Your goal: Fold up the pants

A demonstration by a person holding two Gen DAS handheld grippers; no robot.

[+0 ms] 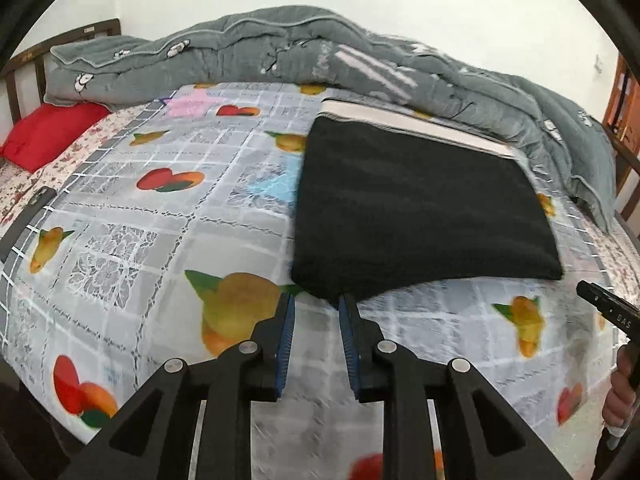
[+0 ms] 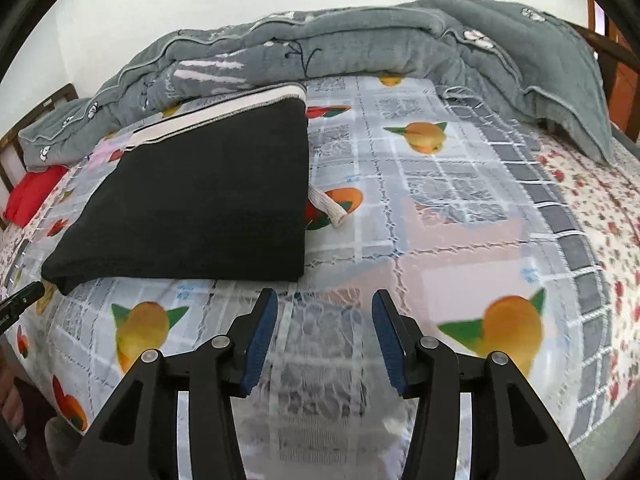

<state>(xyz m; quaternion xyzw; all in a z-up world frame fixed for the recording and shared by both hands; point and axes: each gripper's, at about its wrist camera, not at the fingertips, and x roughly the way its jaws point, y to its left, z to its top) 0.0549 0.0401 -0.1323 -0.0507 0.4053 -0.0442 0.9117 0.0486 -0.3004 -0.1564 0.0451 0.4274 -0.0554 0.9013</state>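
Observation:
The black pants (image 1: 412,208) lie folded into a flat rectangle on the fruit-print bed cover (image 1: 160,240), their white waistband (image 1: 412,130) at the far edge. My left gripper (image 1: 317,300) is open, its fingertips at the near left corner of the pants, holding nothing. In the right wrist view the pants (image 2: 200,204) lie to the left, with a white drawstring (image 2: 328,208) sticking out of their right side. My right gripper (image 2: 325,300) is open and empty, just in front of the near right corner. Its black body shows at the right edge of the left wrist view (image 1: 608,308).
A rumpled grey quilt (image 1: 280,52) runs along the back of the bed, also in the right wrist view (image 2: 360,44). A red pillow (image 1: 48,136) lies at the far left. A wooden headboard (image 1: 24,64) stands behind it. A floral sheet (image 2: 592,208) covers the right side.

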